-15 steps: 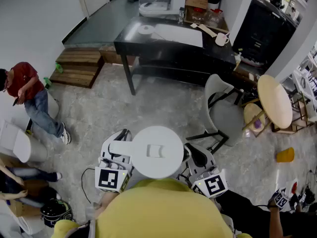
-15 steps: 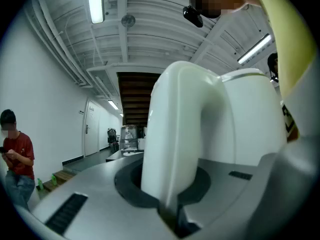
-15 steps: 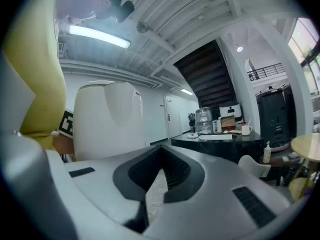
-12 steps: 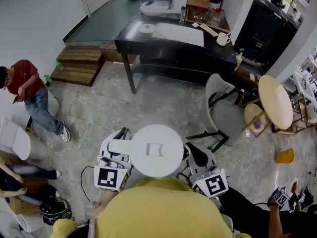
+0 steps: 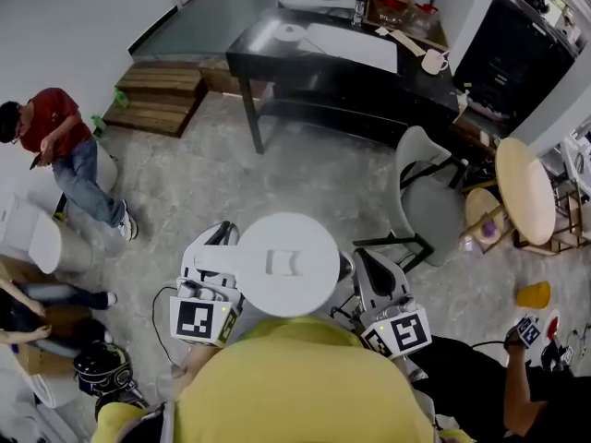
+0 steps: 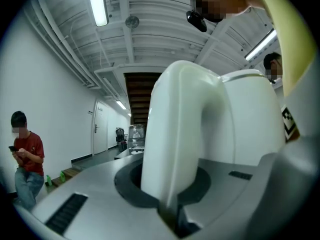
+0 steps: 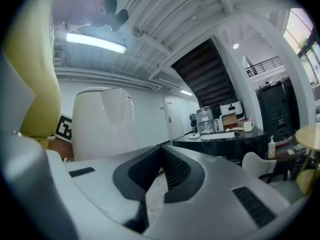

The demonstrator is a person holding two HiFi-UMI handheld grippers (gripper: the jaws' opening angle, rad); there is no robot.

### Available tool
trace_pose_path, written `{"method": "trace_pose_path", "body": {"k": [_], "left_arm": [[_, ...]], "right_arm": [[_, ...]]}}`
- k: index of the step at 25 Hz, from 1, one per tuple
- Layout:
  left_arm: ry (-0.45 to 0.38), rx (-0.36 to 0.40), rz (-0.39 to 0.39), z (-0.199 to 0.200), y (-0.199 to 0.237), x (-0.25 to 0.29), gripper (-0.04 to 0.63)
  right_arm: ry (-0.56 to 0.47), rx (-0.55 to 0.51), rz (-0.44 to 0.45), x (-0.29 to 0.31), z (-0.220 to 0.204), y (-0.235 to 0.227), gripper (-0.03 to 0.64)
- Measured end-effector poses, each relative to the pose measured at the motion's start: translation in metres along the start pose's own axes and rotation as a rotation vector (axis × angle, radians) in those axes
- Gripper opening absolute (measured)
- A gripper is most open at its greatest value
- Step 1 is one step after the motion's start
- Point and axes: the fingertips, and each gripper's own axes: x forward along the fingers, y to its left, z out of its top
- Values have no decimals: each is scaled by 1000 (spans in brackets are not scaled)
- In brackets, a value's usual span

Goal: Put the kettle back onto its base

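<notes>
Plainly white kettle (image 5: 282,266), smooth, rounded, looped handle (image 6: 172,144)

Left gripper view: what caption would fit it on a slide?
The left tongs grip the white kettle by its handle; a person in red stands at left.
</notes>
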Motion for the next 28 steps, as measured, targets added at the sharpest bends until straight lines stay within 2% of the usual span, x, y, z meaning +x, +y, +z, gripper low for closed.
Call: {"method": "trace_pose_path", "body": {"k": [6,16,21,28], "left_arm": [[42,14,14,-8,15,6,31],[16,-13,-8,-14,44,73,32],[10,-17,-3,-8,86,119,32],[-43,3,-7,9,149,187,32]], "right_arm": [[14,36,-10,16,-6,-9,8],[52,33,-7,80,-14,-32,8],[52,34,6,145,-2,-45,8],[35,34,-52,220,8,-70,8]]}}
